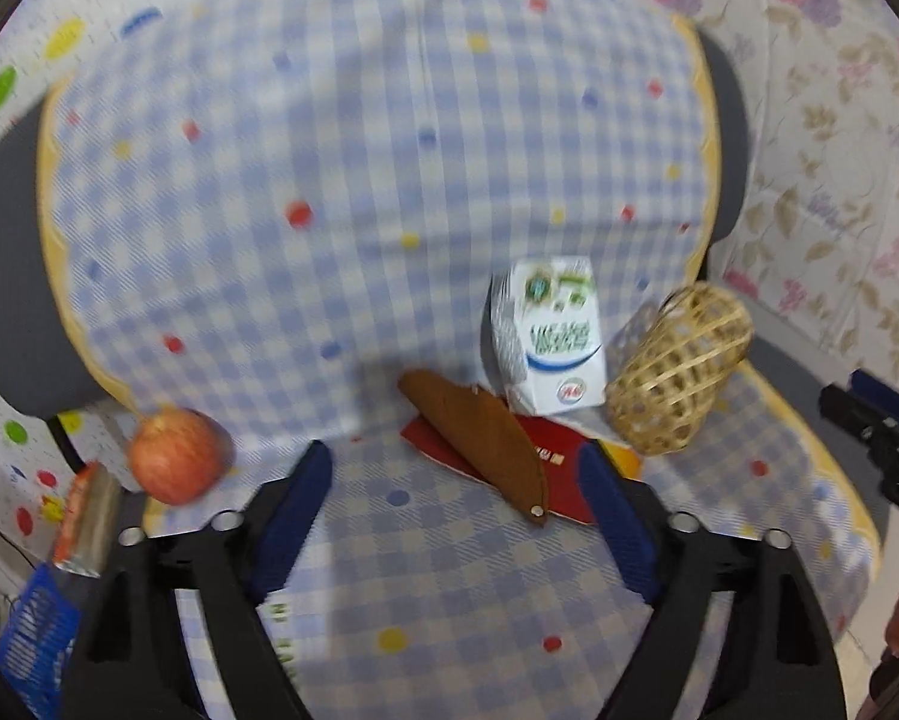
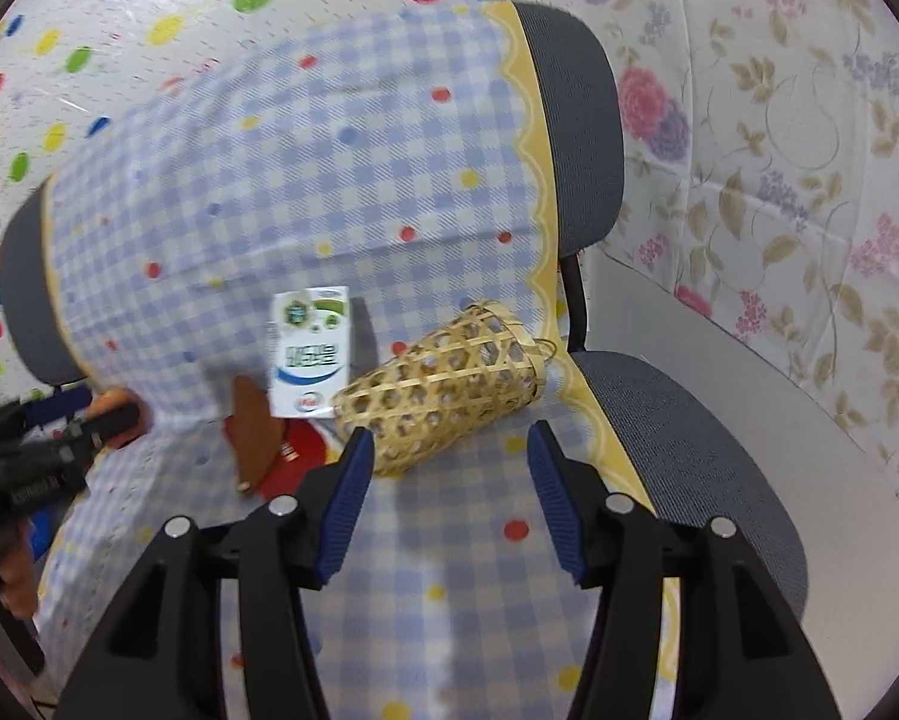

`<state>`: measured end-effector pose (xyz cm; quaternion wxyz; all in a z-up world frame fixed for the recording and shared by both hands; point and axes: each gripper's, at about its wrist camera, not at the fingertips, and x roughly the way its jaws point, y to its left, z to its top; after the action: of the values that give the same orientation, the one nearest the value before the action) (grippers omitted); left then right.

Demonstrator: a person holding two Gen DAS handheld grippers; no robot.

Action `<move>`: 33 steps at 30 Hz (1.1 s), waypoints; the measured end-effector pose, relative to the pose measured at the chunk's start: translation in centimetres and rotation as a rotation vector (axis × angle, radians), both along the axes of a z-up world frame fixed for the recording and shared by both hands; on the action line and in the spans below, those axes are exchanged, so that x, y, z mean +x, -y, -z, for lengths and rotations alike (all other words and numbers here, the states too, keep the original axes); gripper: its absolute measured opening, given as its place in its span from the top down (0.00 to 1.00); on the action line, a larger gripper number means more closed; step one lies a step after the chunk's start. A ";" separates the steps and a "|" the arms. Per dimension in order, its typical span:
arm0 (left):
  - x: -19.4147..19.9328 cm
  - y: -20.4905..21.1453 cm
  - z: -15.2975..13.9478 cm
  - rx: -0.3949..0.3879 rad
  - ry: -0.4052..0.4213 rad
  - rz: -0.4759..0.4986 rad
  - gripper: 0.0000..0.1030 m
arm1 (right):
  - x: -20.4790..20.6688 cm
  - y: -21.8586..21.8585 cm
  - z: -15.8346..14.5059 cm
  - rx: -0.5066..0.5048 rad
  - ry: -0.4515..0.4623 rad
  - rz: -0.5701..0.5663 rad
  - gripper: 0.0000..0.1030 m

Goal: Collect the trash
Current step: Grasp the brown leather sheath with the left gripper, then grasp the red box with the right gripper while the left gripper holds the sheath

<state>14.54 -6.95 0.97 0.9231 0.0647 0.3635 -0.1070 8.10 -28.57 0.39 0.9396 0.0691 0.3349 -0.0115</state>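
Left wrist view: a white milk carton stands upright on a chair draped in a blue checked cloth, at about 1 o'clock from the left gripper. Its base touches a flat red packet lying on the seat at 12 o'clock, and a brown leaf-shaped piece lies slantwise across that packet. Just beside the carton at 3 o'clock, a woven bamboo basket lies tipped on its side. The left gripper's blue-padded fingers are spread wide above the seat, pinching nothing; the right-hand finger overlaps the packet's near edge, though contact cannot be told. An apple sits at the seat's edge at 9 o'clock, with a blurred wrapped item and a blue crate lower down at 8 o'clock. The right gripper enters at the frame's 3 o'clock edge.

Right wrist view: the carton stands at 11 o'clock from the right gripper, the basket at 12 o'clock with its open mouth toward the fingers. The packet and the brown piece lie at 10 o'clock. The right gripper's fingers are also spread, empty, the left-hand one just in front of the basket's rim. The left gripper shows at 9 o'clock, and the chair's grey backrest rises at 1 o'clock against a flowered wall covering.
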 end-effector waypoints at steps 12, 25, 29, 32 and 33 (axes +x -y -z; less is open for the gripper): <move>6.1 3.5 6.6 0.008 -0.187 -0.022 0.20 | 2.5 1.3 2.8 0.027 -0.022 0.023 0.49; 6.4 1.1 7.4 -0.027 -0.211 -0.019 0.55 | 1.4 0.4 3.4 0.041 -0.068 -0.038 0.52; 3.4 -1.1 6.2 -0.051 -0.163 0.014 0.55 | 1.0 -1.6 3.7 0.049 -0.101 -0.139 0.52; 1.6 -3.7 5.6 -0.069 -0.145 0.012 0.55 | 1.5 -3.5 4.2 0.075 -0.143 -0.250 0.47; 0.9 -4.6 5.5 -0.078 -0.142 0.007 0.55 | 1.8 -4.0 4.3 0.075 -0.149 -0.271 0.43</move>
<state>15.45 -2.35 -4.51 0.8966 0.0223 0.4232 -0.1286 9.87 -24.52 -3.89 0.9018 0.0571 0.4104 0.1228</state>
